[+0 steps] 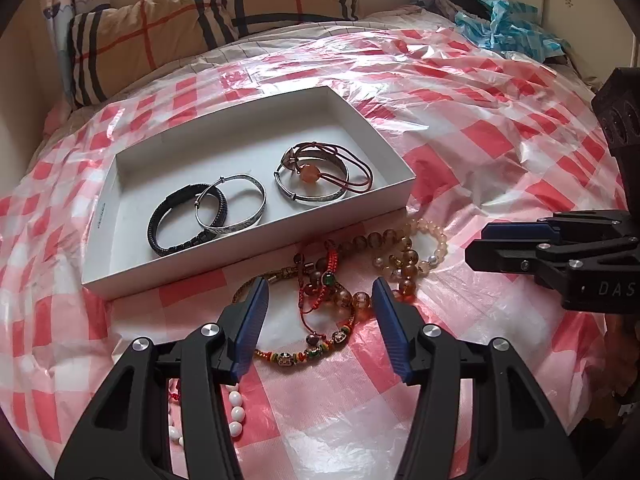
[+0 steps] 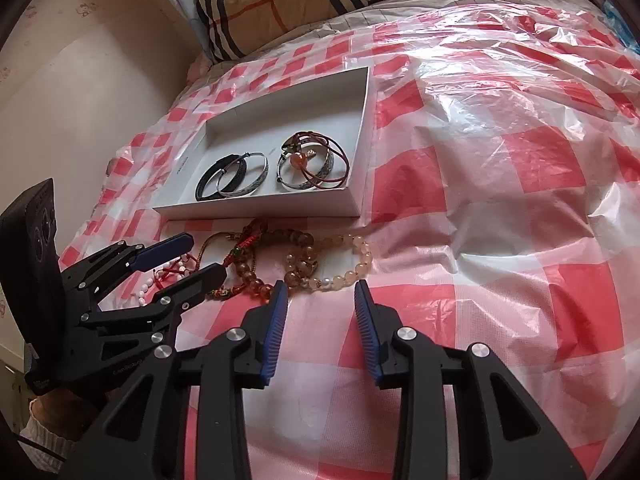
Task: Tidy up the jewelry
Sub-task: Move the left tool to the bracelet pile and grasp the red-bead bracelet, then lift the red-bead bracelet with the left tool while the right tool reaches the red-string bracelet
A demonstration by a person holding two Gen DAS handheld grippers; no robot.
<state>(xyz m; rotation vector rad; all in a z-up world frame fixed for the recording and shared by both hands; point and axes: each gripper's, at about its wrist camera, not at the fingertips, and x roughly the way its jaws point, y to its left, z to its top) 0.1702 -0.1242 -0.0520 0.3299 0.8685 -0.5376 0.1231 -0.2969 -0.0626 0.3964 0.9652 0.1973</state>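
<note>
A shallow white cardboard box (image 1: 105,216) on the red-and-white checked plastic sheet (image 1: 500,136) holds 1 black braided bracelet (image 1: 160,228), 2 silver bangles (image 1: 256,204) and a red cord bracelet (image 1: 356,172). Just below it lies a heap of loose beaded bracelets (image 1: 344,280). The left gripper (image 1: 320,292) hovers there, jaws half open, empty. The right gripper (image 2: 320,292) is likewise parted, empty.

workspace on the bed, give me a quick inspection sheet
surface: red-checked plastic sheet spread over a bed
job's things: white box holding black bracelet, two silver bangles and a red cord piece; tangled bead bracelets loose in front of it
clutter: blue plastic bag at the far corner
grippers: left tool open over the pile, right tool open, both empty
cables: nothing seen
surroundings: plaid pillows, wall
</note>
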